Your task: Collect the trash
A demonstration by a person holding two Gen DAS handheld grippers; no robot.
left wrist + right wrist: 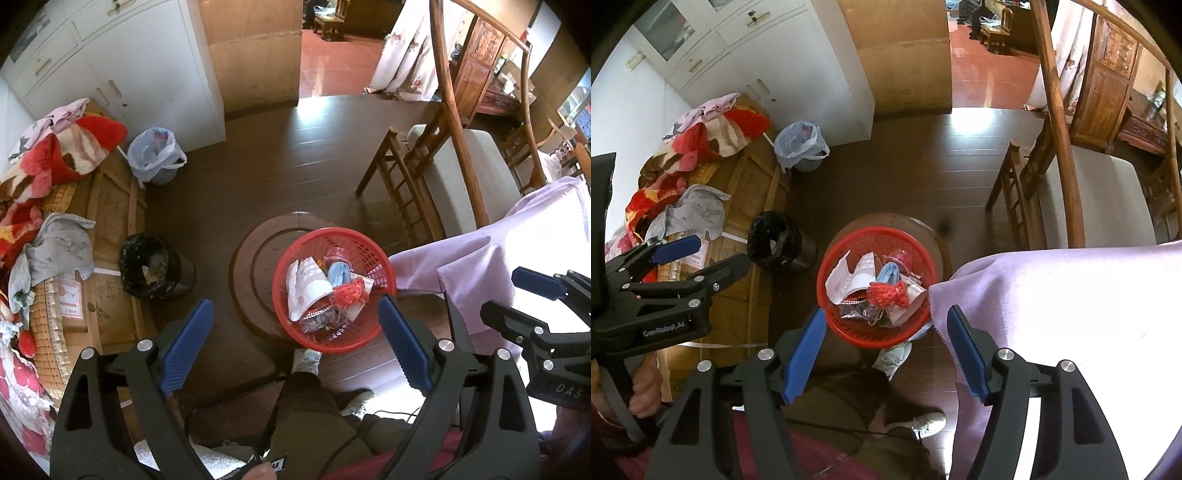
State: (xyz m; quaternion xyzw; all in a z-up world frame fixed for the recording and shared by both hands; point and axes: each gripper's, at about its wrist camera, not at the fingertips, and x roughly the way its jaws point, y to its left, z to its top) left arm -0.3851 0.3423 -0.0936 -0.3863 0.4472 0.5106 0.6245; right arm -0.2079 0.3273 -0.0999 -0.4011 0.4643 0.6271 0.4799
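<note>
two hand-held grippers are seen from above, both pointed steeply down at a dark wooden floor. the left gripper [295, 347] is shown with its blue-padded jaws spread wide and nothing between them; the right gripper [886, 350] is also shown with its jaws apart and empty. below and ahead of both, a red basket [364, 245] is set on a round wooden stool [245, 273], just beside the edge of a table draped in a lilac cloth [491, 258]. the trash is gathered inside the basket — torn white paper [306, 284], a blue face mask [338, 275], a tuft of red yarn [352, 293], and some crumpled foil-like scraps at the near side that cannot be made out clearly. no loose litter is visible on the part of the cloth in view or on the floor around the stool, so the collecting stage is judged to be largely done. what seems to be left is the emptying of the basket: a black-lined bin [147, 266] is stood near the stool against a large cardboard sheet, and a second bin lined with a pale plastic bag [157, 153] is placed further off by a white cabinet [122, 62]. neither the basket nor its contents are touched by either gripper. the person's shoes and trouser legs are visible at the foot of the stool.
</note>
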